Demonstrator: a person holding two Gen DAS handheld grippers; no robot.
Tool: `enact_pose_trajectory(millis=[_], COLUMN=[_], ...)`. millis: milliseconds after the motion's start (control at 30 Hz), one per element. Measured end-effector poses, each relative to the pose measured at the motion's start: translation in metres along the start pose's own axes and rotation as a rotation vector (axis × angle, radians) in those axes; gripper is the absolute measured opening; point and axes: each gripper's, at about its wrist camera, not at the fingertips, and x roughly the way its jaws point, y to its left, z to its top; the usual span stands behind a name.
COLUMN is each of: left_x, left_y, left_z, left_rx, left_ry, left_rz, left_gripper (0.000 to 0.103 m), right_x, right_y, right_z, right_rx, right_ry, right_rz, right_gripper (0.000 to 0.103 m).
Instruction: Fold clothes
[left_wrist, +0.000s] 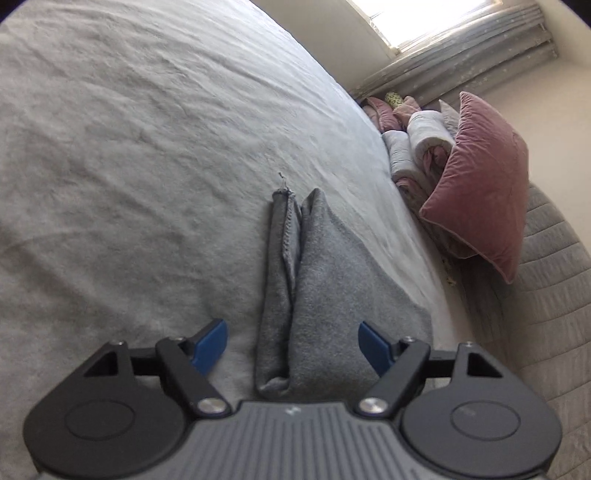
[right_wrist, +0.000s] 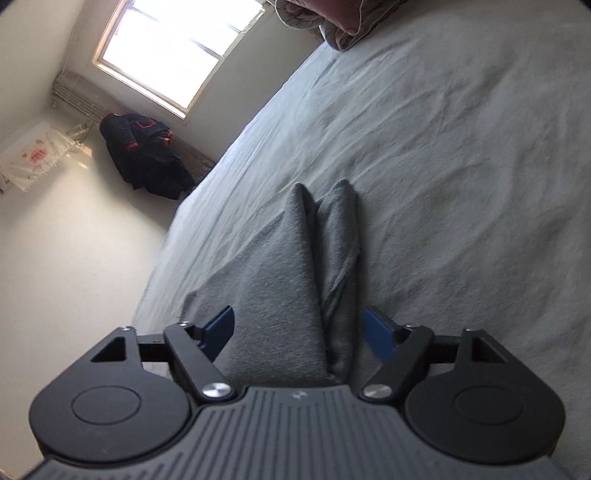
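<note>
the soft grey knit garment (left_wrist: 317, 288) lies bunched in long folds on the pale grey wrinkled bedsheet (left_wrist: 129, 147), running forward between the blue-tipped fingers of the left claw (left_wrist: 293, 345), which stand wide apart with neither pad touching the cloth. the right claw (right_wrist: 298, 332) is spread apart the same way, with the same grey fabric (right_wrist: 295, 280) passing between its fingers and tapering to two folded ends ahead of it. ahead and to the right of the left claw a dusty pink velvet cushion (left_wrist: 480, 184) leans by rolled bedding (left_wrist: 417, 144); ahead and to the left of the right claw a dark jacket with red trim (right_wrist: 144, 151) hangs below a bright window (right_wrist: 177, 48).
</note>
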Motion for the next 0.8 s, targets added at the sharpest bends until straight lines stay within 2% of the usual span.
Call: enact_pose_trajectory(millis=[133,233,267,300,333,367,400,433,667,800], left_x=[0.008,0.016,0.019,0.019,0.019,0.019,0.018,0.018,0.015,0.001], left_y=[-0.003,-0.010,-0.013,-0.016,-0.019,-0.022,-0.025,-0.028,-0.050,-0.064], left_z=[-0.004,-0.007,-0.009,-0.009,-0.008,-0.008,-0.007,-0.007,-0.004,-0.007], left_rx=[-0.007,0.019,0.024,0.026,0.027,0.027,0.028,0.028,0.032,0.042], left_ry=[-0.025,-0.037,-0.037,-0.038,-0.039,-0.040,-0.041,-0.041,-0.048,-0.011], left_rz=[-0.030,-0.028,-0.024,-0.014,-0.002,0.010,0.023,0.035,0.121,0.158], left_gripper=[0.077,0.066,0.056,0.039,0.030,0.022,0.019,0.019,0.014,0.014], right_x=[0.007,0.012,0.013,0.014,0.015,0.015,0.016,0.016,0.007,-0.002], right_y=[0.003,0.007,0.008,0.009,0.009,0.009,0.009,0.009,0.031,0.036], right_z=[-0.003,-0.003,-0.004,-0.005,-0.006,-0.007,-0.007,-0.007,0.003,0.004], right_rx=[-0.007,-0.018,-0.024,-0.030,-0.036,-0.039,-0.040,-0.038,-0.033,0.018], right_ry=[-0.008,-0.016,-0.021,-0.029,-0.039,-0.048,-0.056,-0.066,-0.082,-0.061], right_rz=[0.009,0.006,0.000,-0.015,-0.034,-0.053,-0.071,-0.081,-0.104,-0.108], right_gripper=[0.072,0.065,0.062,0.054,0.042,0.034,0.025,0.022,0.018,0.018])
